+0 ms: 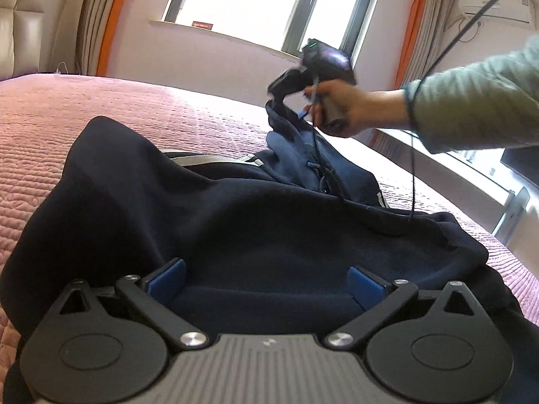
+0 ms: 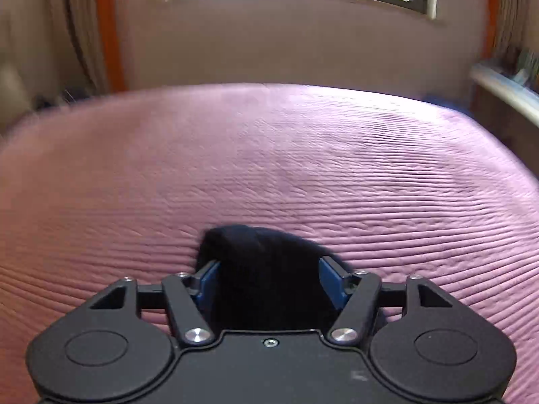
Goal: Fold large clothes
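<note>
Dark navy hoodie (image 1: 209, 208) spread in a rumpled heap on the pink quilted bedspread (image 1: 84, 128), its hood end and drawstrings on the side toward the window (image 1: 269, 0). Left gripper (image 1: 266, 277) low over the near edge of the hoodie, blue pads (image 1: 168, 274) spread wide — cloth lying under and between them, neither pad pressing on it. Right gripper (image 2: 267, 277) at the hoodie's far, window-side end, held by a hand (image 1: 350, 111) in a grey-green sleeve (image 1: 471, 101), a cable trailing down from it onto the cloth. From its own blurred camera, a fold of the dark fabric bunched between partly parted pads (image 2: 328, 279); cannot tell whether gripped or merely lying there. Beyond the hoodie, bare bedspread up to the curtains (image 1: 97, 23) flanking the window.
</note>
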Tool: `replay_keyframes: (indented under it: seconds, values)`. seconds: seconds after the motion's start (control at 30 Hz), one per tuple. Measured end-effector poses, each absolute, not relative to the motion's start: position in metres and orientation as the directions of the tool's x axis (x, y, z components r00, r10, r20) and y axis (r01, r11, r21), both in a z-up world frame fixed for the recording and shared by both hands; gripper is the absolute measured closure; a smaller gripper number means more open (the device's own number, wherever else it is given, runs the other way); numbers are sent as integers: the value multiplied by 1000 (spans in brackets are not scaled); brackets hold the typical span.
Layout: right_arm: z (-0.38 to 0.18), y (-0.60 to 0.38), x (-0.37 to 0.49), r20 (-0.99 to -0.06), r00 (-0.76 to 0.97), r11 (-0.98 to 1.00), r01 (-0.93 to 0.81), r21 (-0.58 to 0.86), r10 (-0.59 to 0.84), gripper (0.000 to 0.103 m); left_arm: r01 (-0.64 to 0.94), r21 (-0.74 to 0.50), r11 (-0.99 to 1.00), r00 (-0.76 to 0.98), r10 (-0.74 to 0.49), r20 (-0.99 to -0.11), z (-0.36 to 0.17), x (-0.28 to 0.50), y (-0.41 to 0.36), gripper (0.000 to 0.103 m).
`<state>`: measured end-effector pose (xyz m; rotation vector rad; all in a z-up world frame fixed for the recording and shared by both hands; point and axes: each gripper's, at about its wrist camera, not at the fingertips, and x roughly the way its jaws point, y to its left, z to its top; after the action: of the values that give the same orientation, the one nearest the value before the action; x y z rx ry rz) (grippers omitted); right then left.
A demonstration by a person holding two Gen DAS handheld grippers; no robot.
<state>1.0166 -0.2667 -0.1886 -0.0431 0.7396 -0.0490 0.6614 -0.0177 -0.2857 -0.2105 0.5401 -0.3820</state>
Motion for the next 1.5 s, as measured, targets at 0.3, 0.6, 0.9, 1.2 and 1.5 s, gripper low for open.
replay_keyframes:
  seconds: [0.3, 0.6, 0.9, 1.2, 1.5]
  values:
    - [-123, -292, 933, -516, 857, 995, 46, 84, 4, 94, 300, -300, 906, 789, -412, -456, -287, 663, -14, 0]
    - [22, -311, 712, -239, 944, 969, -198, 147, 229, 93, 295, -275, 915, 782, -397, -481, -281, 665, -17, 0]
    - [2, -279, 457, -423, 814, 916, -377, 138, 398, 85, 86, -236, 968, 895, -179, -409, -185, 593, 20, 0]
    - [-100, -283, 406, -818, 378, 899, -254, 358, 433, 65, 144, -320, 937, 828, -291, -480, -166, 571, 46, 0]
    - [-135, -291, 511, -754, 637, 976, 14, 217, 158, 96, 382, -601, 702, 478, -706, -522, -221, 612, -46, 60]
